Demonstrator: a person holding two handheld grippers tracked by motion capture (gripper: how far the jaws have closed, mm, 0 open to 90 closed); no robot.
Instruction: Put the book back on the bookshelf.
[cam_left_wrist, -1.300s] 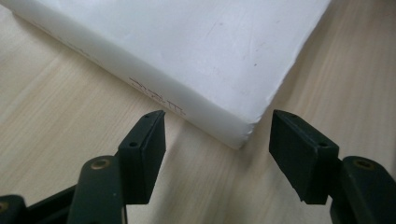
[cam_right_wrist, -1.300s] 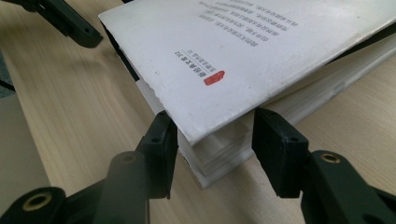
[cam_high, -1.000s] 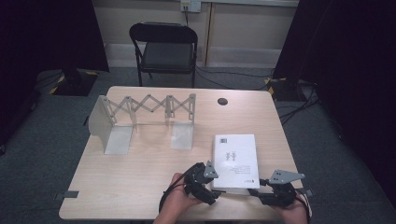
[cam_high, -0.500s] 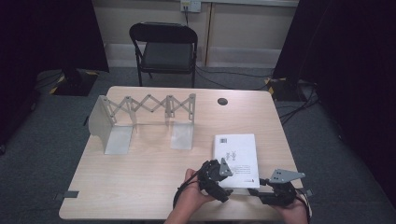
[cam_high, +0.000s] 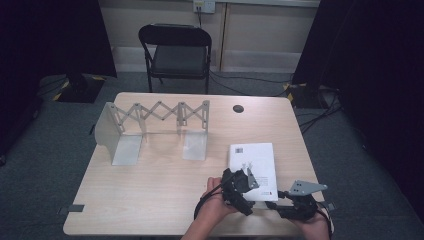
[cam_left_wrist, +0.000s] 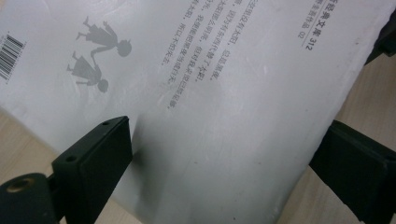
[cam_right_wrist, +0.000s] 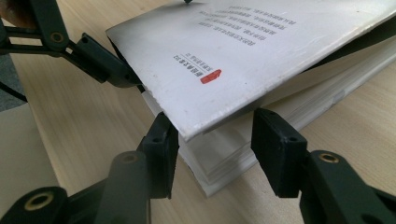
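A white book lies flat near the table's front right, its back cover with a barcode and two child figures facing up. My left gripper hovers over the book's near left corner, open, its jaws spread wide over the cover. At the near right corner my right gripper is open, its pads on either side of the cover's corner. There the cover stands lifted a little off the page block. A finger of the left gripper touches the book's left edge.
An expandable white metal book rack stands at the table's back left, with bare wood in front of it. A dark round cable hole sits near the far edge. A black folding chair stands behind the table.
My left gripper has moved right, from beside the book to over its near left corner. The right gripper has stayed at the near right corner.
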